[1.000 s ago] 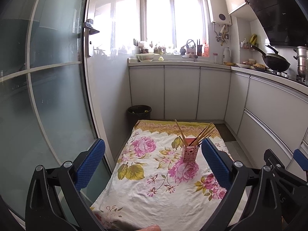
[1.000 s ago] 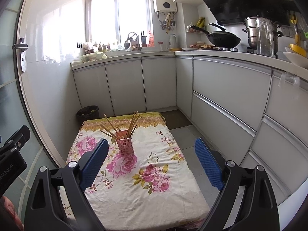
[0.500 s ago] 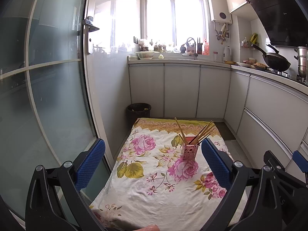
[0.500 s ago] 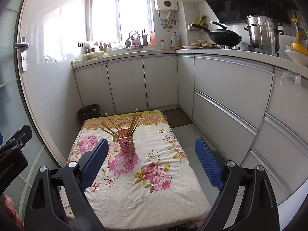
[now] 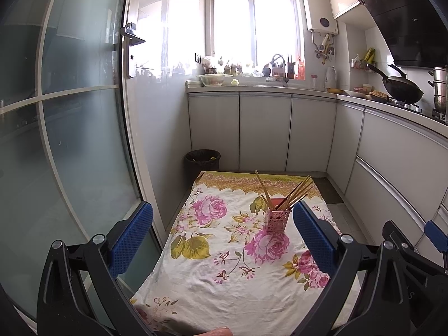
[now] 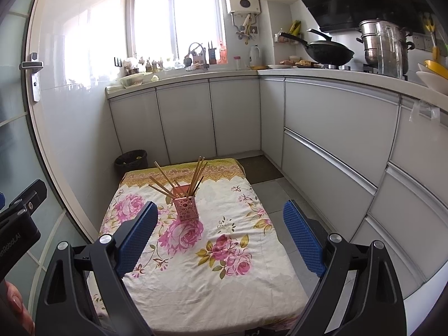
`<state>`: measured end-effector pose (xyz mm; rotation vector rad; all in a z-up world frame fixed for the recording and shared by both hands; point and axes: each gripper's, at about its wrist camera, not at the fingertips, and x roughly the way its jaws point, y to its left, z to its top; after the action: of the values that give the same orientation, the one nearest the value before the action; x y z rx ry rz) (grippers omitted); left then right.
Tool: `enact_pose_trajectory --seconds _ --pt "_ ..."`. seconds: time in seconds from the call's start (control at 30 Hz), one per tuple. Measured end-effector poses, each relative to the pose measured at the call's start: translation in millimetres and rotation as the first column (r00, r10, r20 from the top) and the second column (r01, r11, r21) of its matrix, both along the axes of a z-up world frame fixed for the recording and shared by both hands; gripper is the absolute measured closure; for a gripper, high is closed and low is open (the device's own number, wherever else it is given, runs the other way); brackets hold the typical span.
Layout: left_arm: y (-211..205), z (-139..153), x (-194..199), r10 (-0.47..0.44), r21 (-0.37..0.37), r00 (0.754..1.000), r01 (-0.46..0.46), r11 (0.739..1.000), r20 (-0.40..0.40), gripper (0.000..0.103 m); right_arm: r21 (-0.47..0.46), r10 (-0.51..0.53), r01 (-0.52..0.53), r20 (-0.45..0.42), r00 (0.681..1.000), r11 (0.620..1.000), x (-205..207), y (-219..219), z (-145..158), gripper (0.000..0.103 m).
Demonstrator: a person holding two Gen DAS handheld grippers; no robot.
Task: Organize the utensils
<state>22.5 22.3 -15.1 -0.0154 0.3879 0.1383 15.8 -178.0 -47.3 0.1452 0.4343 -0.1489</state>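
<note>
A pink perforated utensil holder (image 5: 277, 219) (image 6: 186, 207) stands upright toward the far end of a table covered with a floral cloth (image 5: 224, 266) (image 6: 218, 274). Several wooden chopsticks (image 5: 296, 193) (image 6: 175, 180) fan out of its top. My left gripper (image 5: 221, 232) is open and held above the near half of the table, well short of the holder. My right gripper (image 6: 221, 235) is open too, nothing between its blue pads, with the holder ahead and a little left of centre.
A black waste bin (image 5: 202, 161) (image 6: 131, 162) sits on the floor past the table's far end. Grey cabinets (image 6: 336, 145) line the right side and back. A glass door (image 5: 70, 140) stands close on the left. A wok (image 6: 330, 51) and steel pot (image 6: 383, 44) rest on the counter.
Both views have drifted slightly back and up, so the holder sits a touch lower and farther. Both grippers stay open and hold nothing.
</note>
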Motion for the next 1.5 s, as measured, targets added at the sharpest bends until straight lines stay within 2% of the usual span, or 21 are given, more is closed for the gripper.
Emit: enact_pose_trajectory --seconds 0.93,1.07,1.3,1.5 --pt "2.0 -2.4 1.4 0.010 0.009 1.000 -0.010 1.000 0.000 0.007 0.020 0.014 -0.014 -0.012 1.000 1.000 1.1 2.9 -3.9 0.014" --pt "-0.5 -4.1 2.0 -0.020 0.025 1.000 0.020 1.000 0.002 0.007 0.026 0.016 -0.016 -0.012 1.000 1.000 0.1 2.6 -3.4 0.014" --pt "-8.9 -12.5 13.3 -0.049 0.044 0.996 0.053 0.998 -0.079 0.007 0.030 0.019 -0.019 -0.010 1.000 0.999 0.6 -1.5 -2.6 0.014" --pt "-5.7 -9.9 13.8 -0.019 0.037 0.997 0.022 0.999 -0.072 0.007 0.034 0.011 -0.011 -0.011 1.000 0.999 0.6 -2.9 -2.5 0.014"
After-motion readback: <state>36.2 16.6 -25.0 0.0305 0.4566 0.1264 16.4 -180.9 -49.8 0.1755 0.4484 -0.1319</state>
